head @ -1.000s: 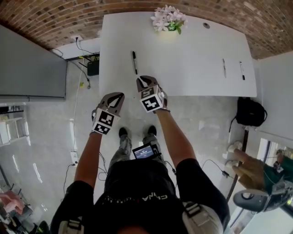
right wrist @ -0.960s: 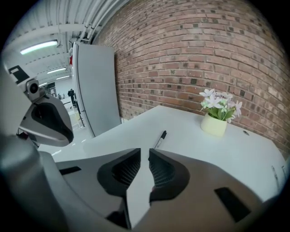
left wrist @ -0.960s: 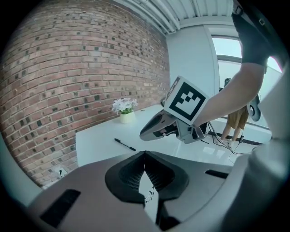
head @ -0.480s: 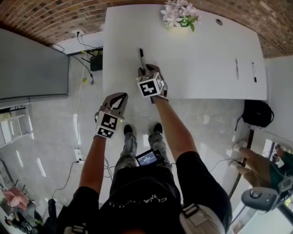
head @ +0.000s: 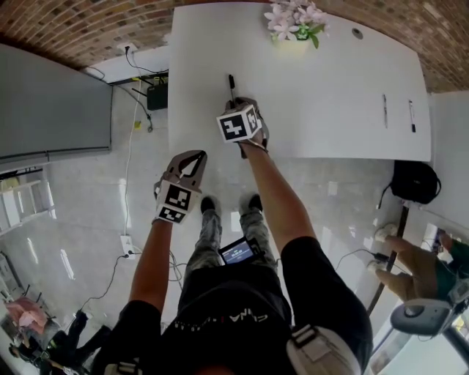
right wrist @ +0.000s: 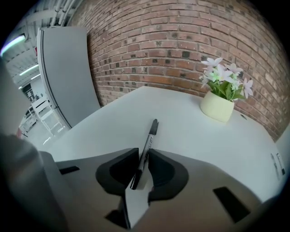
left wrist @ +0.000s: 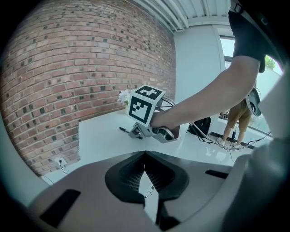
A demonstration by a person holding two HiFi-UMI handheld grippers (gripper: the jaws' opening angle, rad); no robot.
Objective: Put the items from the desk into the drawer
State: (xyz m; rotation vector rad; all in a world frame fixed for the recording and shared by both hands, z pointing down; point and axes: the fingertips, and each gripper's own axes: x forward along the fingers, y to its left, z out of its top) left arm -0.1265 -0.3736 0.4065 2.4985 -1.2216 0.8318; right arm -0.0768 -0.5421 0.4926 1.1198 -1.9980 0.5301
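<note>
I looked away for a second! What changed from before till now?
The right tool moved forward, from the near edge out over the desk, and its jaws now close on the black pen, which still lies where it was. The left tool stayed shut, off the desk's left side. The flower pot and the two far pens stayed put.

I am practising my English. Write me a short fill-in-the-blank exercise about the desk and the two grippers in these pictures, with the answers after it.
1. The black pen lies between the jaws of the right gripper, on a desk whose top is ____.
2. The left gripper is held off the desk, and its jaws are ____ (open or shut).
3. The pale pot on the desk holds ____.

Missing words: white; shut; flowers.
</note>
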